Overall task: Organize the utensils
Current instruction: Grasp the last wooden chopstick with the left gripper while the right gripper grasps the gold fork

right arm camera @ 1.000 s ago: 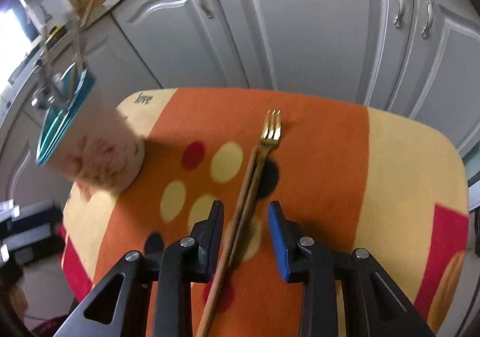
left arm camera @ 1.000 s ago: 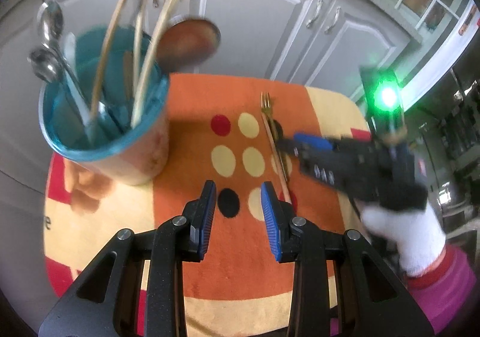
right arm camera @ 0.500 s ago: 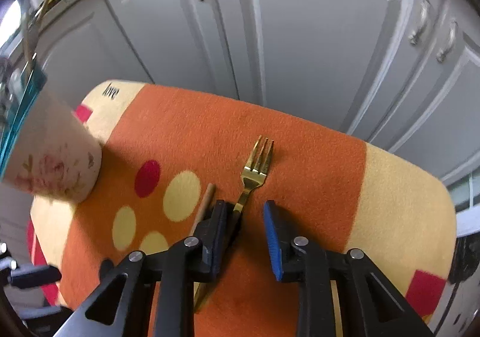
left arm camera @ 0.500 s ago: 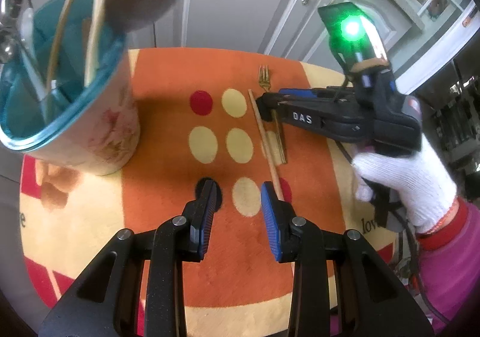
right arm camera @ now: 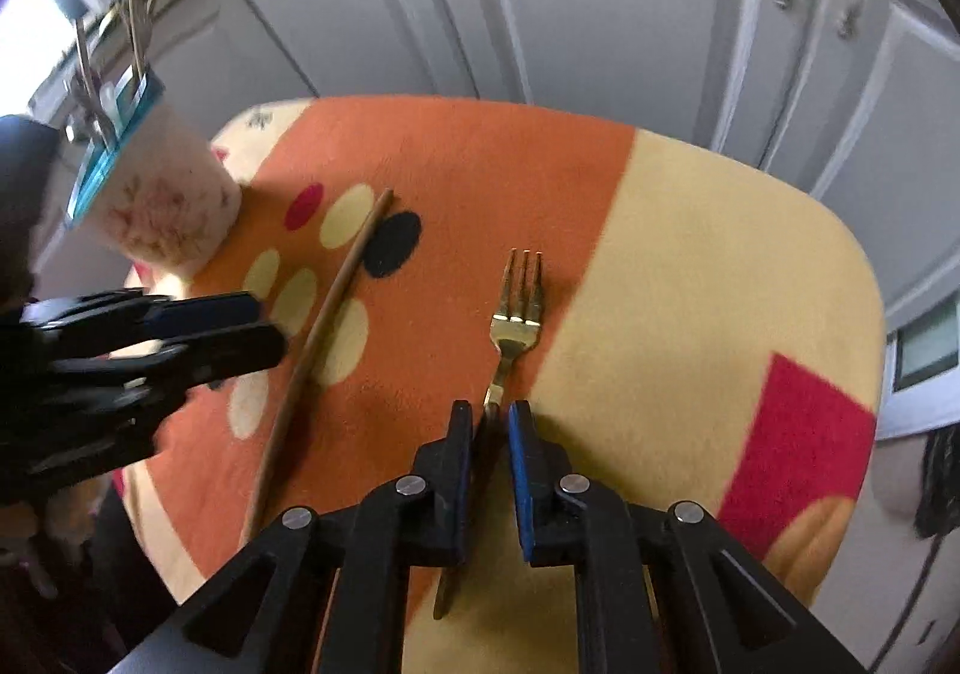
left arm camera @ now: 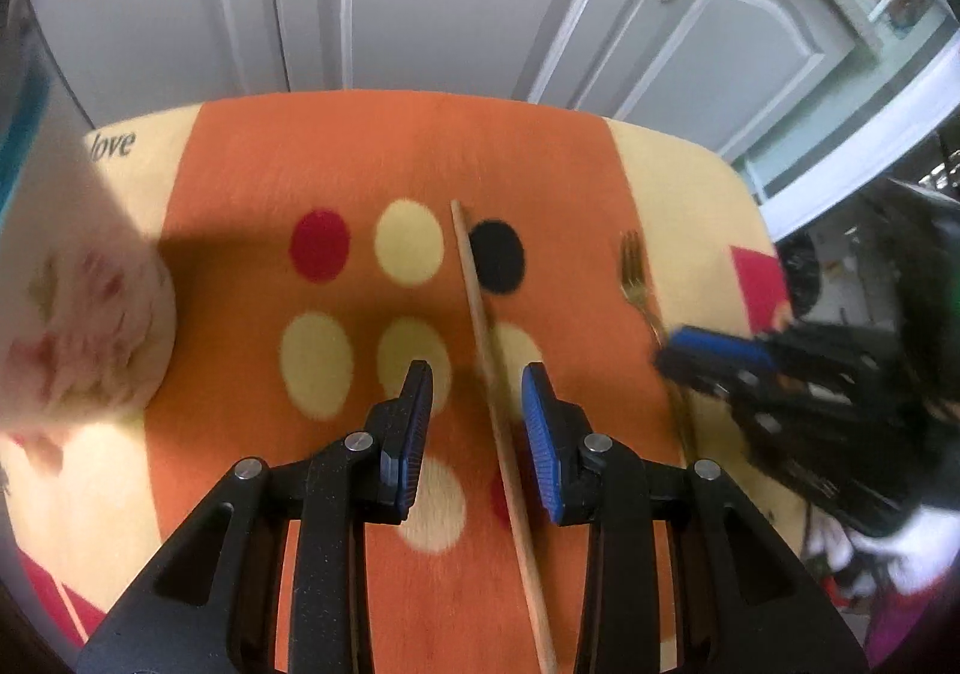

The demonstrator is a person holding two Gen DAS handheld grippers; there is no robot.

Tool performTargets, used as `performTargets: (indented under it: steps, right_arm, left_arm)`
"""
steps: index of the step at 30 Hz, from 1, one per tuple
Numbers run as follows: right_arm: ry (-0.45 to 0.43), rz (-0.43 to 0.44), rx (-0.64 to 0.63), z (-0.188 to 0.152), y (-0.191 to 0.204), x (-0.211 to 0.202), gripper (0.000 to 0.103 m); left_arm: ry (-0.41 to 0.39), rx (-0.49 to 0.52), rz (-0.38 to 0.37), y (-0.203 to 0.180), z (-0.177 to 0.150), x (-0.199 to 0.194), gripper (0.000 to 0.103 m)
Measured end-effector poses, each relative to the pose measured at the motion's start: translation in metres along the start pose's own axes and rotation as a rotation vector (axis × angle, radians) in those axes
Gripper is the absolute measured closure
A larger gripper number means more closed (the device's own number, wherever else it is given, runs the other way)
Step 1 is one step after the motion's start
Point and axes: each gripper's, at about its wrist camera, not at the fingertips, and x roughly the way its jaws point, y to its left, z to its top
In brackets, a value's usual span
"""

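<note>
Fingers of our right hand-held gripper (right arm camera: 487, 422) pinch the gold fork (right arm camera: 517, 314) handle for lifting; our left hand-held gripper (left arm camera: 477, 392) straddles the chopstick (left arm camera: 492, 374), wide open, toward 12 o'clock.

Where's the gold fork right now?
The gold fork lies on the mat, right of the wooden chopstick, its handle between the right gripper fingers.

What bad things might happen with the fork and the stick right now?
The right gripper pinches only the thin handle of the gold fork, so the fork might twist or slip out when lifted. The left gripper is open around the wooden chopstick, which sits off-centre near one finger and might roll away as the jaws close. The utensil cup is already crowded, so dropping more in could snag.
</note>
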Motion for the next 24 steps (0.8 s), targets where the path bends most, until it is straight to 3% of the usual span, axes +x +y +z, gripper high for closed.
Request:
performTargets:
  steps: [6, 9, 18, 19, 21, 24]
  right_arm:
    - [-0.083, 0.016, 0.016, 0.011, -0.002, -0.001, 0.080]
    - [-0.080, -0.003, -0.015, 0.018, -0.006, 0.008, 0.080]
    - [-0.100, 0.092, -0.101, 0.032, -0.020, 0.016, 0.084]
    - [-0.098, 0.083, -0.104, 0.033, -0.018, 0.019, 0.089]
    - [-0.090, 0.088, -0.108, 0.030, -0.019, 0.016, 0.090]
    - [-0.087, 0.083, -0.115, 0.022, -0.015, 0.010, 0.092]
  left_arm:
    - [-0.011, -0.012, 0.059, -0.002, 0.029, 0.017, 0.073]
    - [0.003, -0.015, 0.074, -0.004, 0.035, 0.025, 0.073]
    - [0.006, -0.012, 0.092, -0.005, 0.044, 0.032, 0.074]
    - [0.003, -0.004, 0.094, -0.006, 0.043, 0.032, 0.075]
    - [-0.009, 0.027, 0.107, -0.010, 0.043, 0.031, 0.097]
    - [-0.008, 0.022, 0.063, -0.004, 0.041, 0.030, 0.098]
